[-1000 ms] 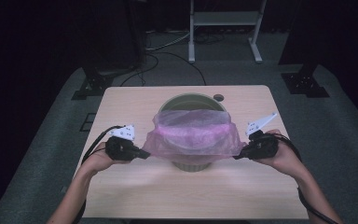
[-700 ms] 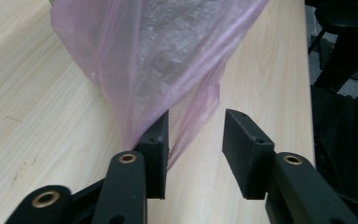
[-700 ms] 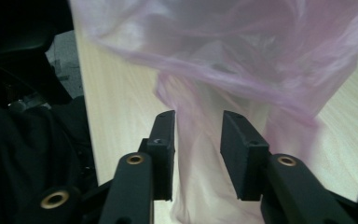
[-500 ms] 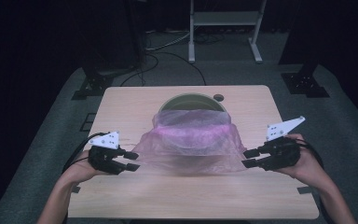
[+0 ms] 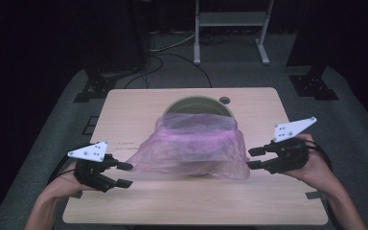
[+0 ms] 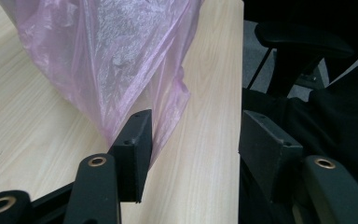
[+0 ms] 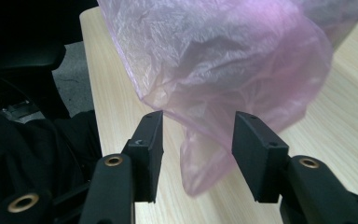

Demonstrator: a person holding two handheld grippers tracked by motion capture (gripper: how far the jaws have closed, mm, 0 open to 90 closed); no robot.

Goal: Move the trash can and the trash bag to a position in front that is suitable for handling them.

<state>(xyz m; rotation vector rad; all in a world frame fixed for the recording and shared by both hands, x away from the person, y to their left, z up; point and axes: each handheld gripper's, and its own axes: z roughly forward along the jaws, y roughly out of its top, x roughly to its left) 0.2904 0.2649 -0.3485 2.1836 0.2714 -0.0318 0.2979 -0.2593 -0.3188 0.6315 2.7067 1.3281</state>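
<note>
1. Since the earlier frame I have drawn both hands back toward the near edge, and the jaws have just been opening.
2. Left gripper (image 5: 124, 175): open, the bag's corner brushing one jaw.
3. Right gripper (image 5: 253, 158): open, film hanging loose between its jaws.
4. The pink bag (image 5: 196, 148) is draped over the green bowl (image 5: 199, 103) mid-table (image 5: 134, 110).
5. My judgement: withdraw level and slowly, so no film snags.

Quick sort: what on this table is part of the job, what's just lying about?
In the job:
- pink plastic bag
- green bowl it drapes over
- left tongs, right tongs, both open, jaws just been opening, bag's corners loose by them

Lying about:
- small dark round thing behind the bowl
- white stand on the floor
</note>
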